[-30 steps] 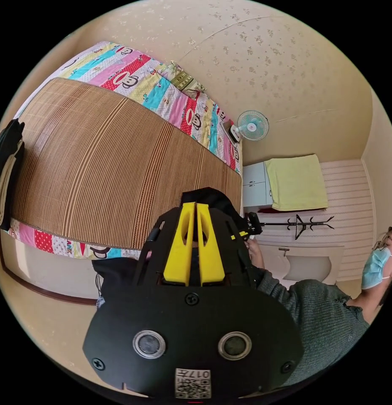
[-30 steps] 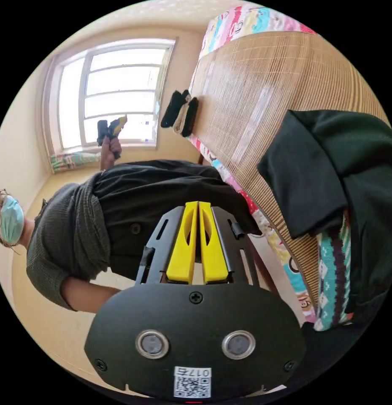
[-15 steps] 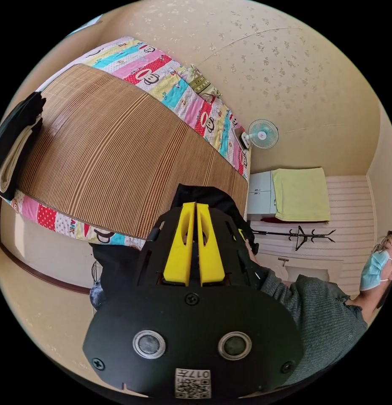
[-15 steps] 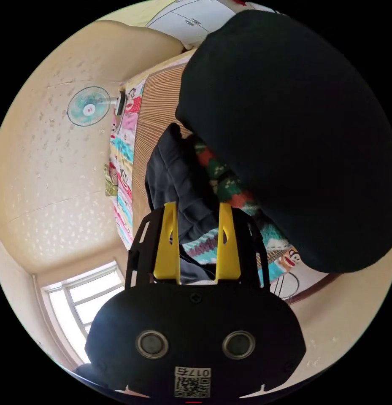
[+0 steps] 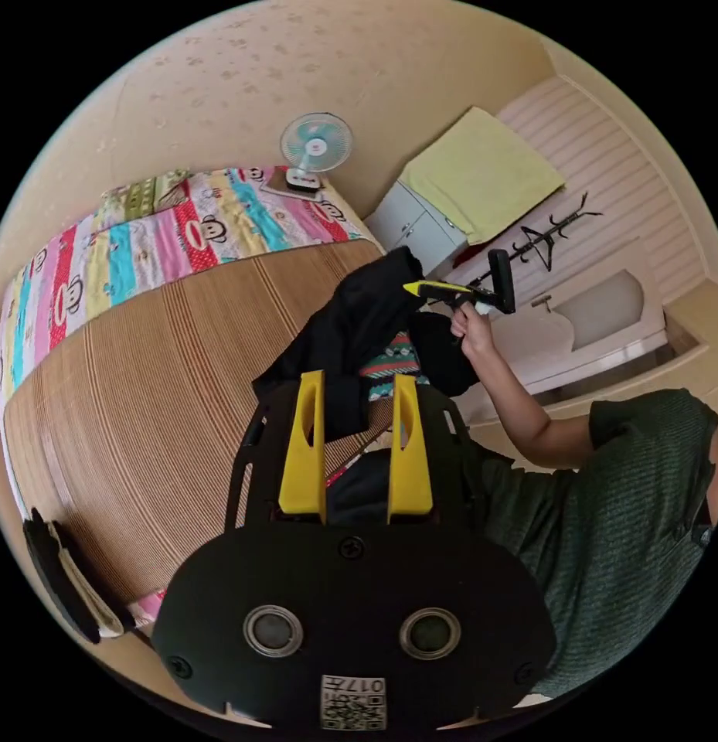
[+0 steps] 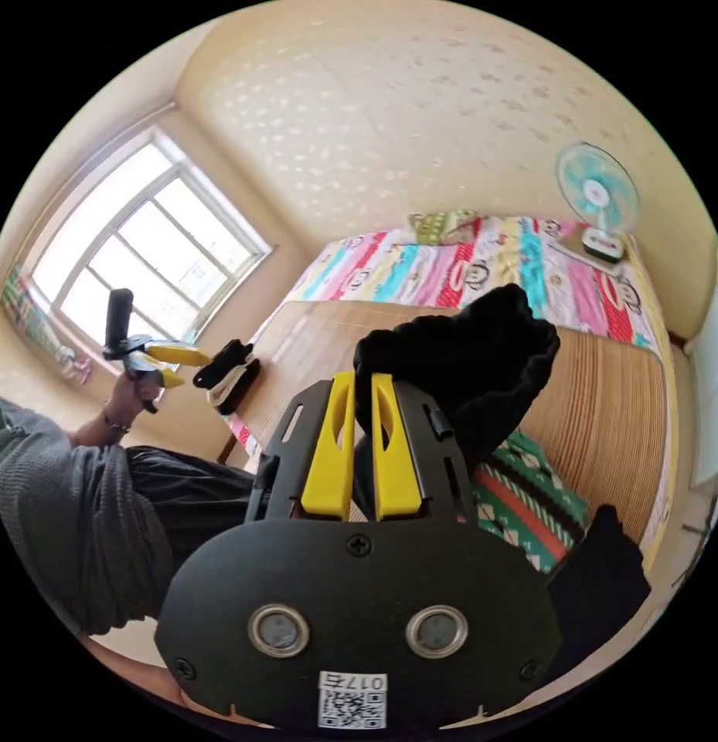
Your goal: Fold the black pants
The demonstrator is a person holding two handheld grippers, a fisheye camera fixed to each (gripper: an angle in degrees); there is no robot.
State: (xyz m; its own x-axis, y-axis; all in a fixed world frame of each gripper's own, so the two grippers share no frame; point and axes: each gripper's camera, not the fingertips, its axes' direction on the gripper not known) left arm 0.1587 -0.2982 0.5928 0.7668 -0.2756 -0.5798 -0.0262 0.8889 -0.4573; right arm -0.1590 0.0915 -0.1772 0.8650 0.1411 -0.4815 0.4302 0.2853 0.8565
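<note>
Matt black cloth pants (image 6: 459, 363) lie on a ribbed woven mat (image 5: 165, 371); gripper (image 5: 357, 394) jaws smooth plastic.

The pants (image 6: 459, 363) are black. Each hand-held gripper (image 5: 356, 402) (image 6: 362, 402) has yellow jaws on a black body. The bed mat (image 5: 165, 371) is brown with thin stripes. The sheet (image 6: 451, 267) has pink, blue, yellow and red stripes with monkey faces. The knit cloth (image 6: 529, 502) is green, red and white. The fan (image 5: 315, 147) is light blue. The towel (image 5: 482, 174) is yellow-green.
</note>
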